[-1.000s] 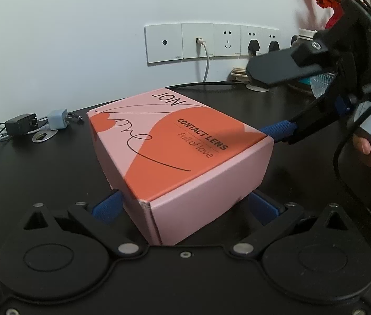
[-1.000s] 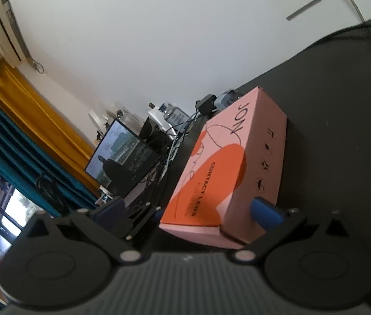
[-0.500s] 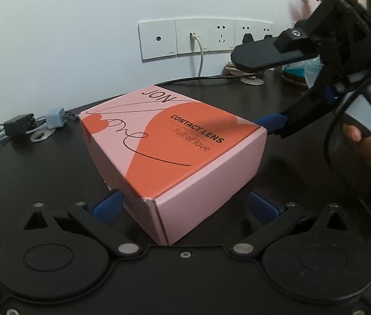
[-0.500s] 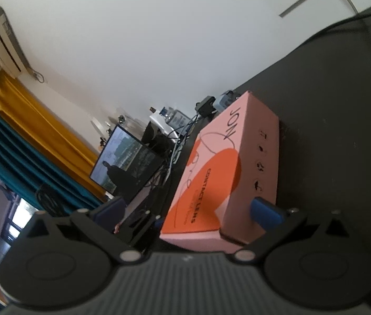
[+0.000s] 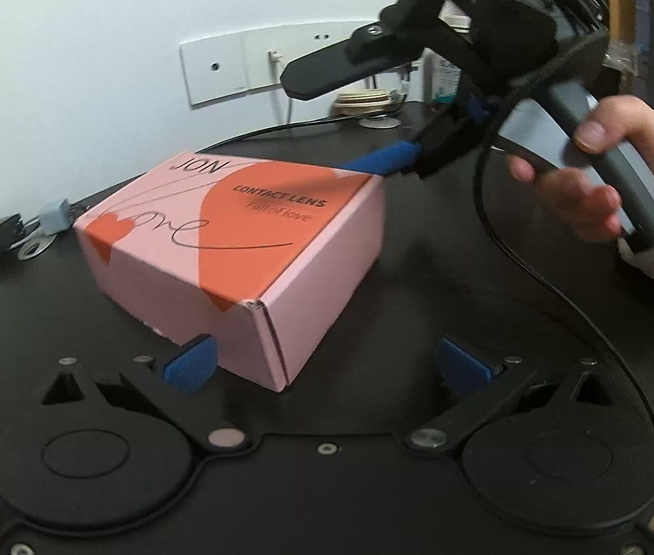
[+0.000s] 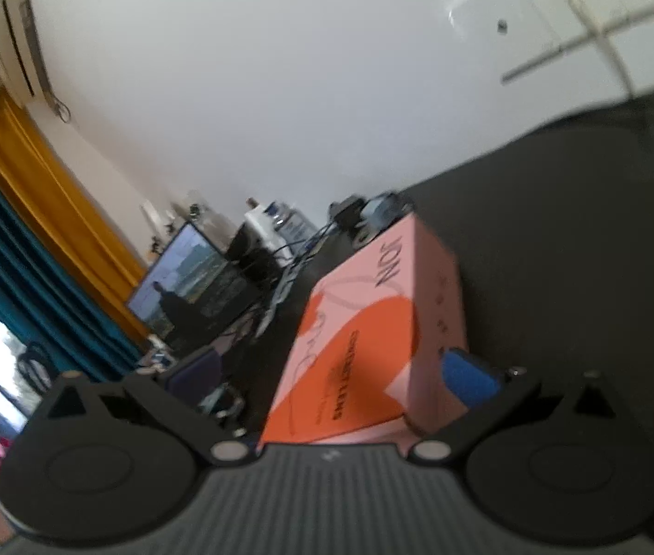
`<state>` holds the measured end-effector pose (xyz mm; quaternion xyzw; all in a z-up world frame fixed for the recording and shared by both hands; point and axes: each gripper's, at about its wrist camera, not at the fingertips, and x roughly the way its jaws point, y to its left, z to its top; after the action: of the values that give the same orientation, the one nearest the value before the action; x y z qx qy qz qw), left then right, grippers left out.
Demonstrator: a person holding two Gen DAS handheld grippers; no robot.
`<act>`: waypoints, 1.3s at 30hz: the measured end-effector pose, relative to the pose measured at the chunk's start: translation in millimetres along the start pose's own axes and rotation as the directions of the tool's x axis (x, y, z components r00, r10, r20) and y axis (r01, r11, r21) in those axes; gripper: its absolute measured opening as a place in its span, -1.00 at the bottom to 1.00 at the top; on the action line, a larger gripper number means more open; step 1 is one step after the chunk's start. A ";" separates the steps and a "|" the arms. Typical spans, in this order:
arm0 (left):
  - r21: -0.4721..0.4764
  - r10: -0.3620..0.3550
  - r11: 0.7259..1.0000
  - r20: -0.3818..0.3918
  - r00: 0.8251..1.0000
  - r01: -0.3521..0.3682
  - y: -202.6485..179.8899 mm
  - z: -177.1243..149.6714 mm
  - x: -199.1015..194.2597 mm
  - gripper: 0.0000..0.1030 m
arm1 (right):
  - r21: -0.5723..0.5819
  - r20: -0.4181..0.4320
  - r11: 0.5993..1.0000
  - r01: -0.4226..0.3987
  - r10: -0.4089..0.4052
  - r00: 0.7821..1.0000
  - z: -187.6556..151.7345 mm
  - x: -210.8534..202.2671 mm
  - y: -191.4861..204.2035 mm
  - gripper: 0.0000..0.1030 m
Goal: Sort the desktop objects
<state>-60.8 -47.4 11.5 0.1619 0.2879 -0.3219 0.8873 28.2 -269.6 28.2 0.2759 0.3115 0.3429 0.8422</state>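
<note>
The pink-and-orange contact lens box sits on the black desk, and if I push with only single pads touching, I judge it could pivot and slide toward the chargers at the edge. My left gripper is spread wide, its left pad against the box's near face, the right pad clear. My right gripper is also spread, one blue pad on the far corner.

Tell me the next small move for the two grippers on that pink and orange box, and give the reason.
Probably close the left gripper a little onto the near corner of the box. Its jaws stand wide, one blue pad at the box's side, the other well clear. The right gripper straddles the far end, jaws apparently open, so nothing firmly holds the box on the black table.
</note>
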 end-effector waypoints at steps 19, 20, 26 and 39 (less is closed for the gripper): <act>-0.041 -0.129 0.990 0.070 0.989 0.132 -26.0 19.4 18.7 1.00 | -0.098 0.070 0.979 0.176 -0.170 0.983 5.2 -41.1 5.7 0.99; -0.050 -0.116 0.992 0.072 0.991 0.120 -19.9 16.9 15.6 1.00 | -0.111 0.059 0.977 0.183 -0.177 0.982 4.7 -42.0 6.3 0.99; -0.101 -0.041 0.994 0.080 0.996 0.049 17.2 2.4 -2.5 1.00 | -0.321 -0.015 0.919 0.228 -0.246 0.969 -10.3 -25.7 34.6 0.99; -0.173 0.099 0.982 0.106 0.989 -0.080 63.6 -3.4 -5.7 1.00 | -0.380 -0.085 0.872 0.310 -0.366 0.927 -29.2 13.9 32.0 0.99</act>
<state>-23.5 4.0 18.8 0.0806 0.2551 -0.2649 0.9264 2.2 -232.2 26.2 0.0310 0.3509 0.2613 0.8987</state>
